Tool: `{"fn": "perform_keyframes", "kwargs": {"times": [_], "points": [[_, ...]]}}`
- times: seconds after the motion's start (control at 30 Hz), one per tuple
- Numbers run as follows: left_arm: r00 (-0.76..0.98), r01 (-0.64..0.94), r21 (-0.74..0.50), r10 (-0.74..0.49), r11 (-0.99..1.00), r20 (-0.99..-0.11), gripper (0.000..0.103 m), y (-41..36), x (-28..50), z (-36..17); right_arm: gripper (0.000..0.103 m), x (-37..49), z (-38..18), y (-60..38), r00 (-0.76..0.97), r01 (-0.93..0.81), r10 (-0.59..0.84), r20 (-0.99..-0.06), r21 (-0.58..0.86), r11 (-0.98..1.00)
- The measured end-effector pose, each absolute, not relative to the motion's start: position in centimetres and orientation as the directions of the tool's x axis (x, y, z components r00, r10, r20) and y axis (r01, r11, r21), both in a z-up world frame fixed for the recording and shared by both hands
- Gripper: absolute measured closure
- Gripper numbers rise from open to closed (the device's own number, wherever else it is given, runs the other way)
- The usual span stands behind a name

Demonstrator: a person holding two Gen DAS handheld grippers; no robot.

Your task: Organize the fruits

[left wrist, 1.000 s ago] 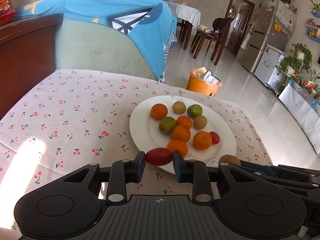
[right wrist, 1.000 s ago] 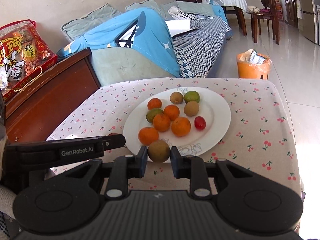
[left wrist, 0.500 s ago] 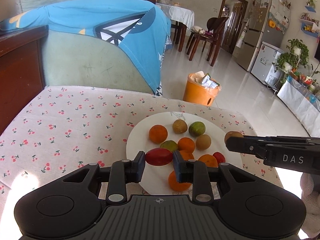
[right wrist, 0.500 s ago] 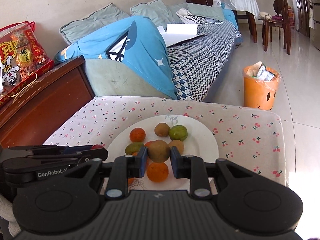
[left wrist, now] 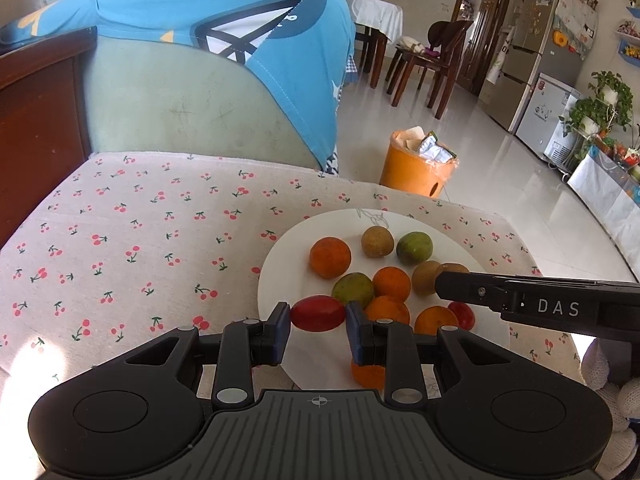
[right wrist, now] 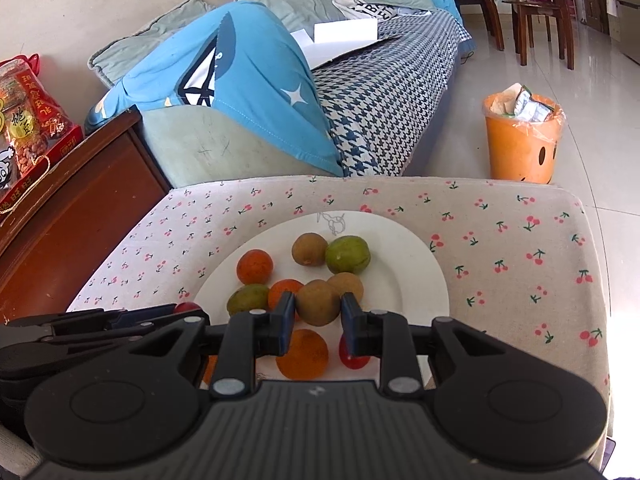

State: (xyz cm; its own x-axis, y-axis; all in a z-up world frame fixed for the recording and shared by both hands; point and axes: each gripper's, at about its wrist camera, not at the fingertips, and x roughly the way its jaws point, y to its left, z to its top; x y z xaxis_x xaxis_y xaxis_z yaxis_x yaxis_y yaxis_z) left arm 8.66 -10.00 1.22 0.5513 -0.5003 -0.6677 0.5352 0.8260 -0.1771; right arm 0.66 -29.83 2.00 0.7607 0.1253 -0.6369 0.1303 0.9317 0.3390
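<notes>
Left tool (left wrist: pixel 318 319) pinching a red tomato (left wrist: pixel 318 313) crosswise, one pad at each end, held above the near left rim of the white plate (left wrist: pixel 276 280). Right tool (right wrist: pixel 318 312) pinching a brown kiwi (right wrist: pixel 318 302) the same way, hovering over the middle of the plate (right wrist: pixel 416 276) among the fruit already lying there. Both carried level and low, probably so each piece can be set down gently beside its own kind rather than dropped and left to roll. Kiwi aimed close to another brown kiwi (right wrist: pixel 346 284) just behind it; second red tomato (right wrist: pixel 352 354) lying under the right tool, near the plate's front edge.

Held tomato: small, oblong, glossy deep red, smooth skin, likely slippery and soft under hard pressure. Held kiwi: egg-shaped, dull brown-green, matte and fuzzy-looking, firmer grip likely. On the plate: several oranges such as one at the left (right wrist: pixel 255 267), a green fruit (right wrist: pixel 347 255) at the back, a greenish one (right wrist: pixel 248 299) at the left front. Plate resting on the tabletop (right wrist: pixel 520 240) with its cherry-print cloth.
</notes>
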Motion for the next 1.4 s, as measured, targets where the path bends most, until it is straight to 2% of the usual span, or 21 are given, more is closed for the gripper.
{"fn": "perform_keyframes", "kwargs": {"times": [0.13,0.27,0.33,0.4,0.47,0.6,0.73,1.03,1.23,1.4], "points": [[0.557,0.533,-0.167,-0.492,0.830,-0.669,0.073,-10.2,8.5,1.5,0.075,0.6,2.1,-30.1,0.765,0.142,0.133,-0.630,0.367,0.919],[0.566,0.521,-0.153,-0.474,0.840,-0.675,0.055,-10.4,8.1,2.2,0.074,0.4,2.6,-30.1,0.763,0.143,0.131,-0.634,0.362,0.921],[0.563,0.524,-0.150,-0.473,0.839,-0.678,0.053,-10.5,7.8,2.7,0.073,0.3,3.0,-30.0,0.756,0.152,0.122,-0.644,0.354,0.923],[0.554,0.521,-0.138,-0.457,0.842,-0.696,0.045,-10.7,7.5,3.0,0.069,0.1,3.4,-29.9,0.750,0.157,0.117,-0.651,0.347,0.925],[0.557,0.523,-0.122,-0.446,0.844,-0.700,0.042,-10.7,7.0,3.5,0.059,-0.2,3.7,-29.7,0.741,0.164,0.109,-0.662,0.335,0.928],[0.558,0.511,-0.099,-0.418,0.854,-0.717,0.032,-10.7,6.3,4.5,0.057,-0.8,4.5,-29.7,0.733,0.193,0.083,-0.675,0.323,0.926],[0.562,0.497,-0.082,-0.392,0.864,-0.728,0.024,-10.5,5.8,5.6,0.049,-1.4,5.2,-29.9,0.727,0.238,0.057,-0.685,0.329,0.914],[0.555,0.462,-0.019,-0.305,0.887,-0.774,0.021,-9.8,4.8,6.8,0.039,-3.7,6.5,-29.6,0.671,0.338,-0.001,-0.742,0.304,0.891],[0.526,0.425,0.015,-0.233,0.905,-0.818,0.020,-9.4,4.7,6.7,0.028,-5.0,6.4,-28.4,0.609,0.388,-0.053,-0.791,0.239,0.890],[0.529,0.401,0.042,-0.194,0.915,-0.826,0.020,-9.7,5.0,6.5,0.027,-4.7,5.5,-27.7,0.569,0.410,-0.082,-0.818,0.196,0.891]]}}
